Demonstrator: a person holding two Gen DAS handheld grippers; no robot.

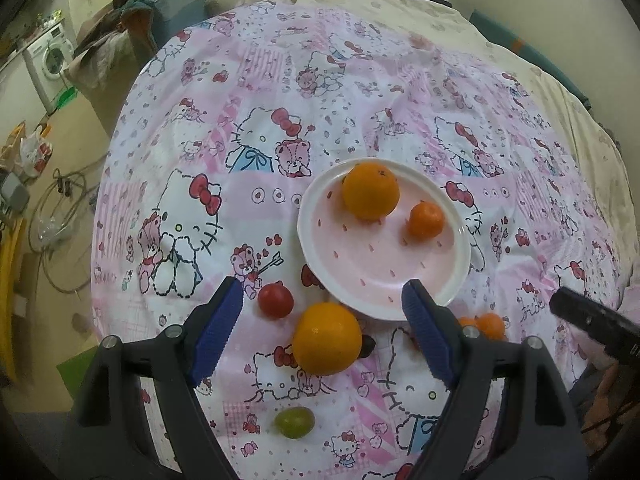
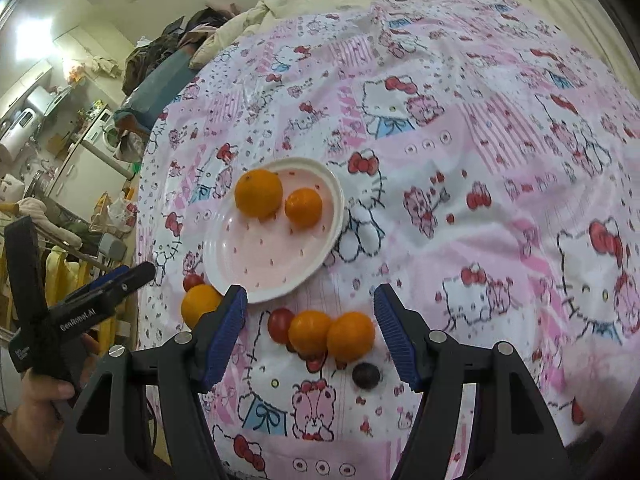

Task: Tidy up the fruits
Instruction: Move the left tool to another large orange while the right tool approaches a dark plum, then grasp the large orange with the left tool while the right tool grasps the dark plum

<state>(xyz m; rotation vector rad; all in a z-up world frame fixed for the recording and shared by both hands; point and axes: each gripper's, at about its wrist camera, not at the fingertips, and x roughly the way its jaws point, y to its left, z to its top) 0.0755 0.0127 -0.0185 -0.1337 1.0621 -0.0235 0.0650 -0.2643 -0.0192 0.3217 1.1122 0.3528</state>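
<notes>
A pink plate (image 1: 432,300) (image 2: 256,276) lies on the Hello Kitty sheet and holds a large orange (image 1: 370,191) (image 2: 258,193) and a small tangerine (image 1: 426,220) (image 2: 303,207). In front of it lie a large orange (image 1: 327,339) (image 2: 198,304), a red tomato (image 1: 275,300) (image 2: 193,281), a green grape (image 1: 294,422), two tangerines (image 2: 310,331) (image 2: 351,336), a second tomato (image 2: 280,324) and a dark grape (image 2: 365,376). My left gripper (image 1: 322,334) is open around the loose orange. My right gripper (image 2: 310,330) is open around the tangerines.
The bed's left edge drops to a floor with cables (image 1: 60,208) and a washing machine (image 1: 50,60). A cream duvet (image 1: 400,4) and piled clothes (image 1: 132,4) lie at the far end. The left gripper's body (image 2: 76,316) shows at the left of the right wrist view.
</notes>
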